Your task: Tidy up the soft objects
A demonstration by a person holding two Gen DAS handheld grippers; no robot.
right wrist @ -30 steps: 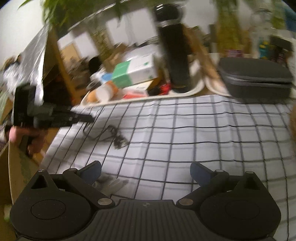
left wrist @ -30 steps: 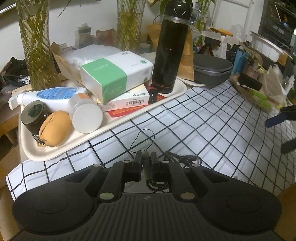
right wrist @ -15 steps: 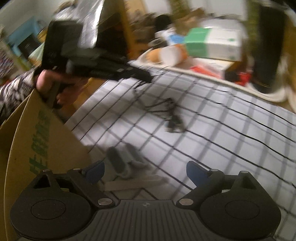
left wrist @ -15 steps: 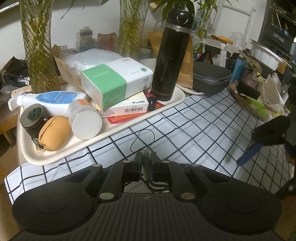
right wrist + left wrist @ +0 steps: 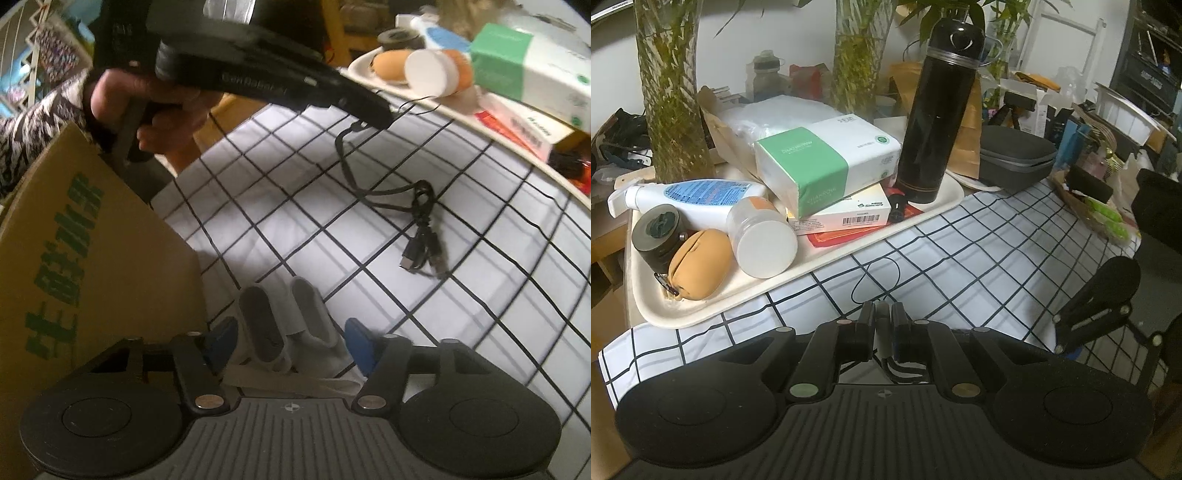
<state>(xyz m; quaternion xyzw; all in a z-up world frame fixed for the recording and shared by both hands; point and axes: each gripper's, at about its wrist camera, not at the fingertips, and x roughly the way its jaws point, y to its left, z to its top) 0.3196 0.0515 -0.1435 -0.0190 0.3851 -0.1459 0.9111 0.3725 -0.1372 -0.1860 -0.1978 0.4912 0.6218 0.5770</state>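
My left gripper (image 5: 882,314) is shut on a black cable (image 5: 877,273) that loops over the checked cloth toward the cream tray (image 5: 701,310). In the right wrist view the same cable (image 5: 413,199) runs from the left gripper's tip (image 5: 376,114) down to two plugs on the cloth. My right gripper (image 5: 291,332) is open, its blue-tipped fingers either side of a grey and white glove (image 5: 284,332) lying at the table's near edge. The right gripper also shows in the left wrist view (image 5: 1097,306) at the right.
The tray holds a green tissue pack (image 5: 827,162), black flask (image 5: 938,110), spray bottle (image 5: 690,195), white-capped jar (image 5: 761,236) and orange pouch (image 5: 701,262). A grey case (image 5: 1015,155) sits behind. A cardboard box (image 5: 74,258) stands left of the glove.
My right gripper has swung left and down to the glove at the table's edge by the cardboard box, staying open. My left gripper stays shut on the cable and has drawn back slightly.
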